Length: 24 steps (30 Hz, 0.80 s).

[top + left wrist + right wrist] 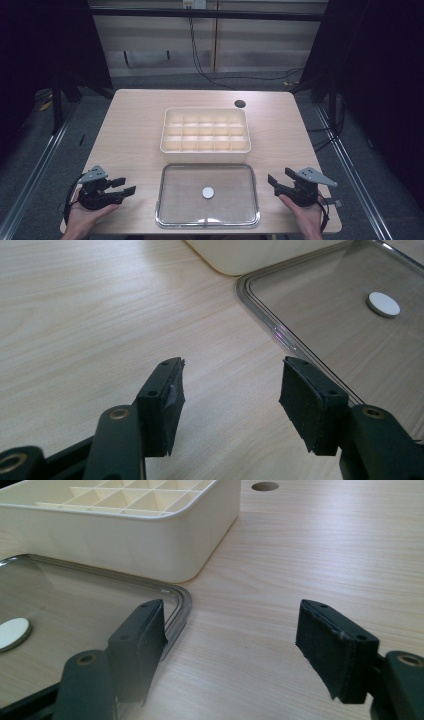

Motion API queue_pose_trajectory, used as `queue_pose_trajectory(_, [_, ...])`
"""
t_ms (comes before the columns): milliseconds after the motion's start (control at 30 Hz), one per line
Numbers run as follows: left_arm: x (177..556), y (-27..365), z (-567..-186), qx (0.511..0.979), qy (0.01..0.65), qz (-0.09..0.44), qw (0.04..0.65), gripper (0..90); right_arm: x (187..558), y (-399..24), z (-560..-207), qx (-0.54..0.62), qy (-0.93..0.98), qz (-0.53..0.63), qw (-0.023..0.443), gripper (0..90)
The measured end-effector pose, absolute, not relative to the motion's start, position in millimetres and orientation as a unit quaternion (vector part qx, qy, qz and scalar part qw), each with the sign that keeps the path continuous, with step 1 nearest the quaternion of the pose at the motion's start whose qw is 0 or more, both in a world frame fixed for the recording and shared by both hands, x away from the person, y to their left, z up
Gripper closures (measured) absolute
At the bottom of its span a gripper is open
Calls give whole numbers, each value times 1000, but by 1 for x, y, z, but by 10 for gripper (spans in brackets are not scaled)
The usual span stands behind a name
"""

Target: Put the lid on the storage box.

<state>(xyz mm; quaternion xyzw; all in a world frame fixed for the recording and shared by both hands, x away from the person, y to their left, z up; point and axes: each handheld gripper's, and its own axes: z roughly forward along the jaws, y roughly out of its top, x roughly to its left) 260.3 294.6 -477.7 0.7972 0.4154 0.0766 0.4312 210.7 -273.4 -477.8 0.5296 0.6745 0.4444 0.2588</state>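
Note:
A cream box (205, 129) split into several small compartments stands mid-table, its wall also in the right gripper view (130, 540) and its corner in the left gripper view (260, 252). In front of it lies a clear flat lid (207, 195) with a white round knob (208, 192); the lid's rim (280, 330) and knob (383, 304) appear near my left gripper, and its rim (177, 615) and knob (12, 632) near my right. My left gripper (127, 185) rests left of the lid, open and empty (230, 400). My right gripper (279, 181) rests right of the lid, open and empty (232, 645).
The wooden table (135, 130) has a round cable hole (240, 103) behind the box, also seen at the top of the right gripper view (265, 486). Black cables (200, 60) trail on the floor beyond the table's far edge. Metal rails (40, 160) run along both sides.

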Motion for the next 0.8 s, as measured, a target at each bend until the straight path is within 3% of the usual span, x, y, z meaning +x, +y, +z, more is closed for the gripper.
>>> queue_pose_trajectory(167, [259,296,-476,790,413,65,447,379,210,-270,-475,530,686,441,232,297])
queue_pose_trajectory(367, [253,284,-470,795,393,51,458,397,209,-268,-470,526,688,453,210,332])
queue_pose_trajectory(467, [253,275,-471,805,384,38,451,401,209,-268,-468,518,684,483,173,403])
queue_pose_trajectory(800, [253,269,-467,817,371,34,440,406,213,-253,-463,506,709,464,160,417])
